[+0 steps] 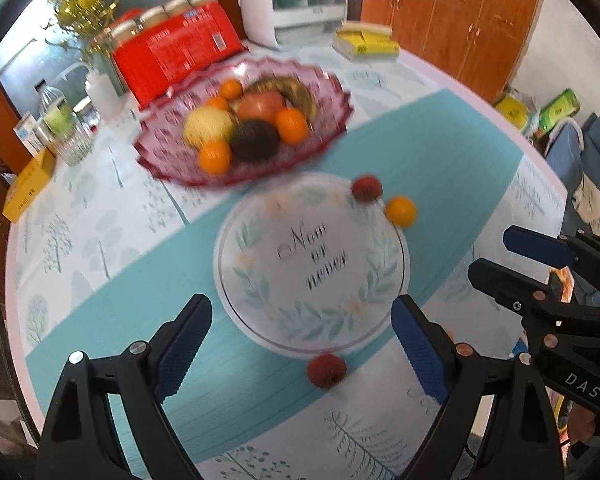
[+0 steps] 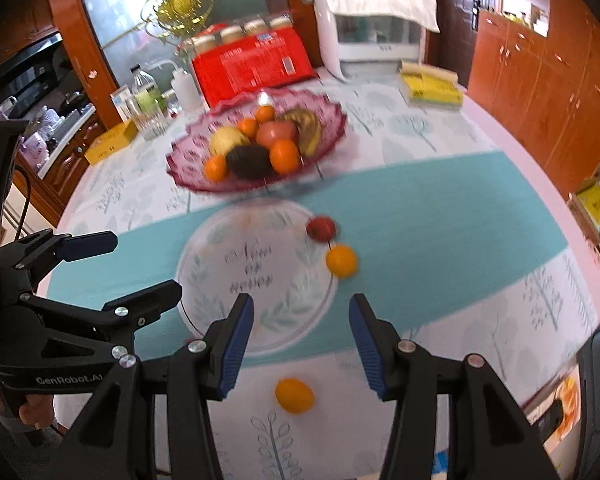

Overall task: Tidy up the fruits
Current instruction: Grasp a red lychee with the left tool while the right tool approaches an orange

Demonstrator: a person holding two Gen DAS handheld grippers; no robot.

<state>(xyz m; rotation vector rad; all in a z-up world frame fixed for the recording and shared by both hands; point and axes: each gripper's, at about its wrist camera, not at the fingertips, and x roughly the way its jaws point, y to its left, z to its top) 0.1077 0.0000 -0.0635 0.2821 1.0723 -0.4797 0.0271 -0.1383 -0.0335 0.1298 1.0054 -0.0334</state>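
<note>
A white plate [image 1: 260, 280] with leaf print and lettering lies on the teal runner, also in the right wrist view [image 2: 220, 256]. A red lychee [image 1: 366, 188] and a small orange [image 1: 400, 211] lie at its far right edge. Another lychee [image 1: 327, 371] lies at its near edge. A small orange [image 2: 294, 395] lies near my right gripper [image 2: 302, 340], which is open and empty above it. My left gripper [image 1: 300, 344] is open and empty over the plate's near edge. A pink glass bowl [image 1: 320, 80] behind the plate holds oranges, an apple, a banana and an avocado.
A red box of jars [image 1: 180, 48], a white appliance [image 1: 300, 0], a yellow book [image 1: 366, 44], a glass jar [image 1: 66, 136] and a yellow box [image 1: 28, 184] stand at the table's far side. Wooden cabinets [image 1: 460, 20] are behind.
</note>
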